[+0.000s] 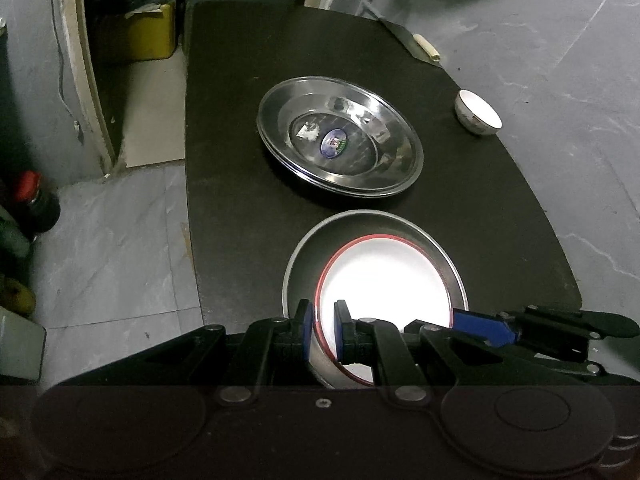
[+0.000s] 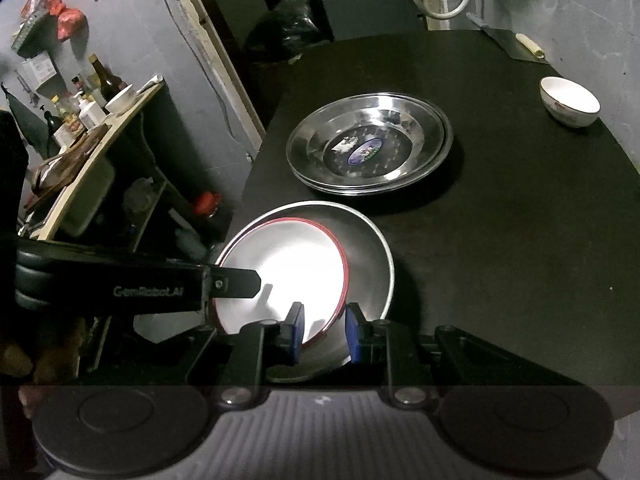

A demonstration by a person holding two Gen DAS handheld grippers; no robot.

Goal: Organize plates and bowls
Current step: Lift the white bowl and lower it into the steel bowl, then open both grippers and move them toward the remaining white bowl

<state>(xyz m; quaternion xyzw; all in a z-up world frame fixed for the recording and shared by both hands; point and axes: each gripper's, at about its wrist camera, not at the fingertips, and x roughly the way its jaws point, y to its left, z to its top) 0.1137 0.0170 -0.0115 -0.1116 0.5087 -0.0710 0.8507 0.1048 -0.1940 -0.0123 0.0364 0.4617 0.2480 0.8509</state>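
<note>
While both pairs of fingers pinch the near rims of the nested dishes, the left gripper (image 1: 324,330) is clamped across the red-rimmed white plate (image 1: 384,276) and the steel pan (image 1: 372,224) under it, and the right gripper (image 2: 323,332) grasps the same pair from the opposite side, probably so the load stays level. Beyond the fingertips, on the black table (image 1: 240,208), the stacked steel plates (image 1: 340,136) sit near, likely the destination, while a small white bowl (image 1: 478,114) stands well apart, farther off to the right.
</note>
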